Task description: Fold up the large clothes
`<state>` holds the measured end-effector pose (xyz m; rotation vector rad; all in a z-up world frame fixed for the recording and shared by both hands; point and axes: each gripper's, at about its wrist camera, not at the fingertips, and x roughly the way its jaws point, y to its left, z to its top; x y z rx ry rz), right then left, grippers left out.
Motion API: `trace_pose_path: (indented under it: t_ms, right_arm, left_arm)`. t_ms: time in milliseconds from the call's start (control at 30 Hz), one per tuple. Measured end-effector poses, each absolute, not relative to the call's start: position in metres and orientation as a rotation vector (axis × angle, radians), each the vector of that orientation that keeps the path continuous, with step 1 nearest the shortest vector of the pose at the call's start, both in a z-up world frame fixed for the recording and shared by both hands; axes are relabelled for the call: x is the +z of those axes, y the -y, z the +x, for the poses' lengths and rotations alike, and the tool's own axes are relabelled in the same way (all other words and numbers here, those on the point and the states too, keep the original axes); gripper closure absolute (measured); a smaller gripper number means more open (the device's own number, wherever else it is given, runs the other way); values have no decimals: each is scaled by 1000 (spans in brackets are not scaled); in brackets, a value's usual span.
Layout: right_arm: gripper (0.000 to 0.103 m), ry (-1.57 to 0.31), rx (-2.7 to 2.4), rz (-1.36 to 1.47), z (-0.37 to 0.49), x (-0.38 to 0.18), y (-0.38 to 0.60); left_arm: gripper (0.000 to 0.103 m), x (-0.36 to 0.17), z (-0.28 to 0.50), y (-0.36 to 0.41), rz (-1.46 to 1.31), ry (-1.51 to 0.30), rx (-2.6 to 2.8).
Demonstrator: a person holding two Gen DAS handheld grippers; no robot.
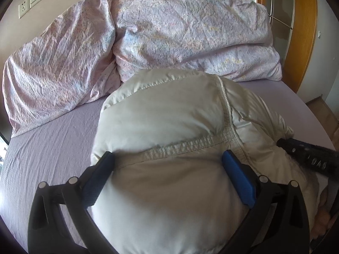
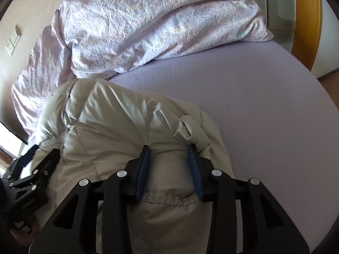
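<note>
A puffy cream quilted jacket (image 1: pixel 169 118) lies bunched on the lilac bed sheet (image 1: pixel 46 148). My left gripper (image 1: pixel 168 158) is wide open, its blue pads either side of the jacket's stitched seam, with the padded fabric bulging between them. In the right wrist view the same jacket (image 2: pixel 118 116) fills the lower left. My right gripper (image 2: pixel 169 154) is partly open with jacket fabric lying between its blue fingers (image 2: pixel 144 165); the pads do not press it. The right gripper's black body shows at the right edge of the left wrist view (image 1: pixel 307 154); the left gripper shows in the right wrist view (image 2: pixel 31 169).
A crumpled pink patterned duvet (image 1: pixel 169 31) is piled at the far side of the bed, just behind the jacket. A wall with sockets (image 1: pixel 23 8) is at the far left. A wooden door frame (image 1: pixel 305 31) stands at the right. Bare sheet (image 2: pixel 264 116) stretches right of the jacket.
</note>
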<state>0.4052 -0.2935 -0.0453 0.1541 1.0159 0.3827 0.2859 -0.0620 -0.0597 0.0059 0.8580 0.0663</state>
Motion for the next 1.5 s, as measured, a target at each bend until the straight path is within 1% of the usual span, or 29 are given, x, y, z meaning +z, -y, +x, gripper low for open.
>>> trace_pose_path:
  t_ms: [67,133,200,233,400,533,700,933,1133,1233,1433,1500]
  right_arm:
    - [56,-1024,407,176,404,-38,300]
    - [46,-1019,410,190,402,-31,307]
    - [23,-1012,401,209,400,-25,316]
    - [18,-1015,409,236,401,-23,323]
    - [9,-1131,440,381,414,-36,348]
    - [8,-1264,471,507,426,-58,358]
    - [1,-1378,515,628,429,-83,356]
    - [1,-1480,622,667,428,-100,328]
    - [2,-1485,655,664,427,-104,310]
    - [9,-1472,659,661,425,-102,312]
    - [15,-1447,654,660,418,-97,316]
    - [16,-1442,650,662,417,-97,317]
  left_arm:
    - [2,-55,283,57,-9,-863,64]
    - [2,-49,280,49,-28,-866,69]
    - [2,-42,275,38,-51,-864,71]
    - [2,-40,273,34,-57,-864,72]
    - [2,-36,266,5,-109,-900,77]
    - [2,-40,264,-16,-160,-932,68]
    - [2,-41,263,-22,-178,-956,32]
    - [2,-40,263,-25,-191,-973,-5]
    - [2,-42,263,-33,-237,-993,-44]
    - [2,-48,265,-40,-298,-1016,-85]
    - [2,-66,273,-45,-406,-1058,-162]
    - [2,-73,277,-45,-440,-1070,-180]
